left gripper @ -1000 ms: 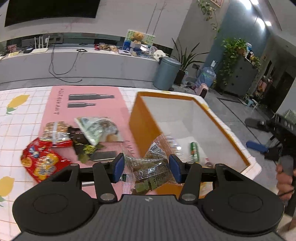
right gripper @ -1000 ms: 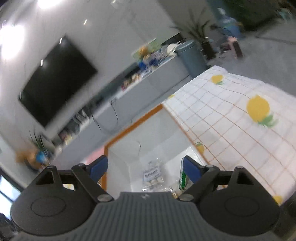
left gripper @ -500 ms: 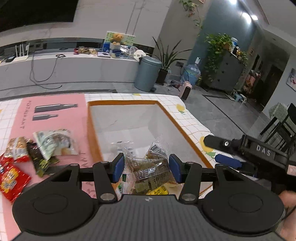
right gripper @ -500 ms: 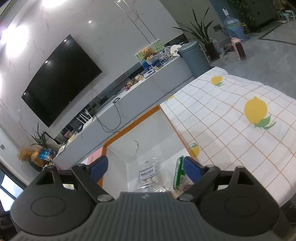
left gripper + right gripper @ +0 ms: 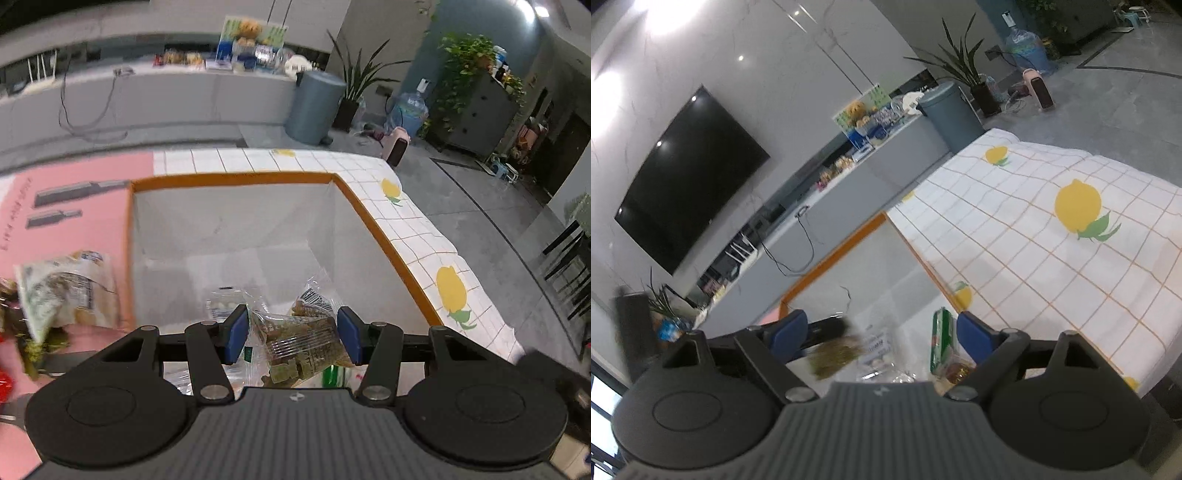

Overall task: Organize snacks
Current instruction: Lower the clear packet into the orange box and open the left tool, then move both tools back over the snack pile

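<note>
My left claw [image 5: 291, 334] was clamped on a clear packet of green snacks [image 5: 303, 341], holding it over the open orange-rimmed box [image 5: 236, 179]. My right claw [image 5: 881, 334] stood wide apart and empty above the same box, where other packets [image 5: 940, 338] lay.

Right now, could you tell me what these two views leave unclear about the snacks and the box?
- Box floor nearest the cameras: both views, hidden by the tool bodies.
- Print on the clear snack packet in the left tongs: too small.
- Loose snacks on the pink mat: left view, blurred and cut off.
- Left tongs' load seen from the right view: blurred.
</note>
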Demonstrator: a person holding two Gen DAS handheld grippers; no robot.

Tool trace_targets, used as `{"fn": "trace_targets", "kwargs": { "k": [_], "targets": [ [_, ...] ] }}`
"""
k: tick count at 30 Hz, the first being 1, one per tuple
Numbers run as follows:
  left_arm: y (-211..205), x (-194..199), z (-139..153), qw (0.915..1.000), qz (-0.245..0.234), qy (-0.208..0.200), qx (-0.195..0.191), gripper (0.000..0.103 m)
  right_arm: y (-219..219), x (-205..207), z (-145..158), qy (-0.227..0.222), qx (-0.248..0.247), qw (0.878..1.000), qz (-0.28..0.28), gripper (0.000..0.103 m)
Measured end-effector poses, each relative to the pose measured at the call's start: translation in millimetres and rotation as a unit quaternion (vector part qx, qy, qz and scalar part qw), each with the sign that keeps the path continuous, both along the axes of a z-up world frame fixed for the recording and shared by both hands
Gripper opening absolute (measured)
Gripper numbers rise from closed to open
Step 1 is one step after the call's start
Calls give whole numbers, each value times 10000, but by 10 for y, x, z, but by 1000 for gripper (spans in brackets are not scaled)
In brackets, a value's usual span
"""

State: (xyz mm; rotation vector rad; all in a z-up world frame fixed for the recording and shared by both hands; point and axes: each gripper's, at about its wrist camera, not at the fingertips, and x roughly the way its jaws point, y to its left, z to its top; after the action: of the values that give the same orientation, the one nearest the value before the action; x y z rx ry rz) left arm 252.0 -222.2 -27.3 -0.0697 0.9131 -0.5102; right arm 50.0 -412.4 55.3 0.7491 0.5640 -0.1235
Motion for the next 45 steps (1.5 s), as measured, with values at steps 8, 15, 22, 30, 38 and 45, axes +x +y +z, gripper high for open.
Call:
{"fn": "trace_targets", "kwargs": {
  "k": [8,15,22,30,38,45],
  "targets": [
    [-240,157,-277,9995,-71,302,33,59,-100,10,-66,208,27,9993,-298,86],
    [-307,170,-375,9977,82,336,586,89,-130,25,-88,244,-16,9991,-346,86],
    [-4,-104,-127,9991,-177,270,284,88,-119,-1,-79,243,-64,9991,-355,86],
    [409,-349,239,9999,5,98,101,88,94,60,-6,101,-438,9990,-50,86],
    [714,-549,500,9987,304,-84,406,88,439,123,123,-267,-504,9977,379,83],
    [1099,-682,598,9969,619,-171,445,88,776,211,180,-358,-524,9929,1006,83]
  ]
}}
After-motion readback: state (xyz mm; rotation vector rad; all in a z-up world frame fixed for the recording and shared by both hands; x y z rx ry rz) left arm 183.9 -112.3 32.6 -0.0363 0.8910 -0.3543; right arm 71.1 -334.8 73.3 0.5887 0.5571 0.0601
